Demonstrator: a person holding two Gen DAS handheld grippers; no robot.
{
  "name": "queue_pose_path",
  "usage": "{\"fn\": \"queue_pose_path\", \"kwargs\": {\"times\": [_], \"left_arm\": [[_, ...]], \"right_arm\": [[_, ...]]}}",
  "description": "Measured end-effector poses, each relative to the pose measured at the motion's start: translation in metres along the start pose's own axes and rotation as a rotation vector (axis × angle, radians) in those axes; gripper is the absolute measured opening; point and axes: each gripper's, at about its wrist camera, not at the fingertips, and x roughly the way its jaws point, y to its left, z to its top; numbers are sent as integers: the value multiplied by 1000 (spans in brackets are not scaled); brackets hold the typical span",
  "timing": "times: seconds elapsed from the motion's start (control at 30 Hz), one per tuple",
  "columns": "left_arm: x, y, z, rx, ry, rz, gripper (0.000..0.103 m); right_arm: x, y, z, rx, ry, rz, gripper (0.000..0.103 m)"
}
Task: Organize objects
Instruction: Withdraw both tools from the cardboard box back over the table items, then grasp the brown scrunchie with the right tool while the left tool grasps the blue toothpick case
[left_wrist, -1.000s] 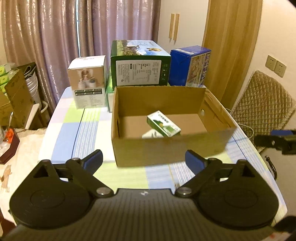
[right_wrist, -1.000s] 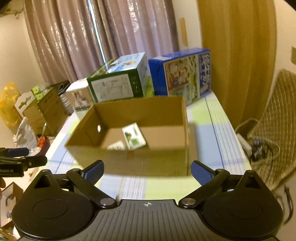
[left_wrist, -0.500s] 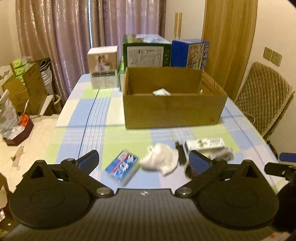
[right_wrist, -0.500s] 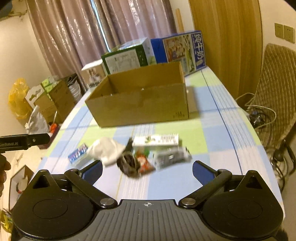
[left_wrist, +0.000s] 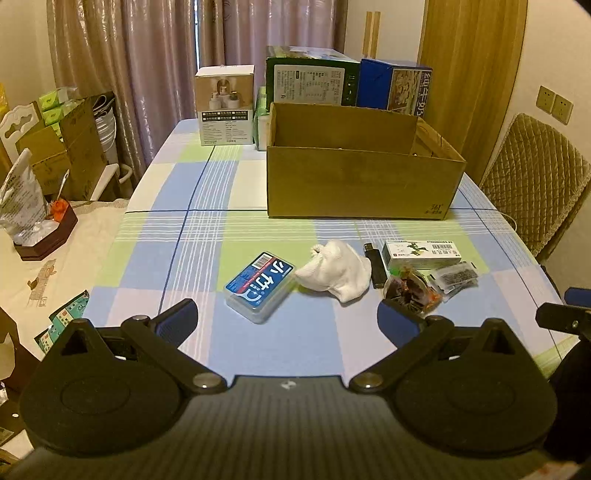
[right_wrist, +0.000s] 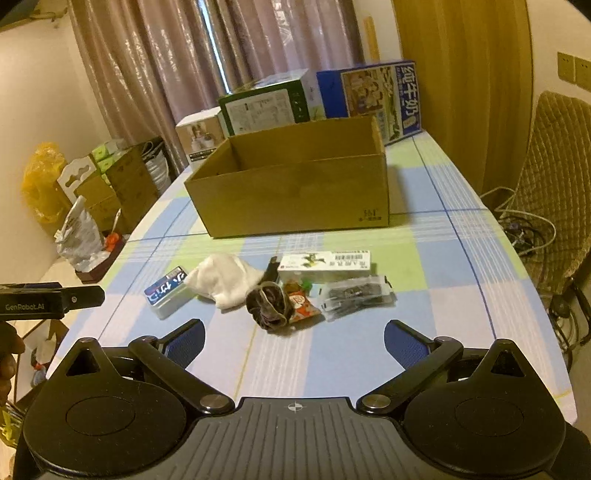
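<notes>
An open cardboard box (left_wrist: 360, 184) (right_wrist: 295, 197) stands mid-table. In front of it lies a row of small items: a blue floss case (left_wrist: 260, 286) (right_wrist: 166, 290), a white cloth (left_wrist: 338, 271) (right_wrist: 225, 278), a black lighter (left_wrist: 376, 266), a long white-green carton (left_wrist: 421, 254) (right_wrist: 325, 265), a dark hair tie (right_wrist: 267, 304) on a snack packet (right_wrist: 303, 306), and a clear bag of dark pieces (left_wrist: 454, 277) (right_wrist: 356, 297). My left gripper (left_wrist: 286, 321) is open near the floss case. My right gripper (right_wrist: 293, 341) is open, short of the hair tie.
Checked tablecloth (left_wrist: 177, 229) covers the table. Behind the cardboard box stand a white carton (left_wrist: 225, 105), a green carton (left_wrist: 310, 79) and a blue milk carton (right_wrist: 373, 98). A quilted chair (left_wrist: 535, 184) is at the right; boxes and bags (left_wrist: 55, 147) crowd the floor at the left.
Both grippers have pulled back from above the cardboard box toward the table's near edge. The row of small items has come into view; both stay open.
</notes>
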Motion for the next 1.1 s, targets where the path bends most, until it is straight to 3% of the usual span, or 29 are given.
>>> {"fn": "queue_pose_path", "kwargs": {"times": [0.33, 0.43, 0.6, 1.1], "left_arm": [[16, 8, 2, 22, 25, -13, 102], [25, 13, 5, 28, 38, -13, 102], [41, 22, 7, 43, 57, -13, 102], [108, 40, 11, 167, 139, -64, 102]], "right_arm": [[28, 21, 3, -114, 27, 11, 96], [42, 24, 4, -127, 34, 18, 90], [69, 31, 3, -148, 73, 40, 67], [166, 54, -2, -269, 133, -63, 51]]}}
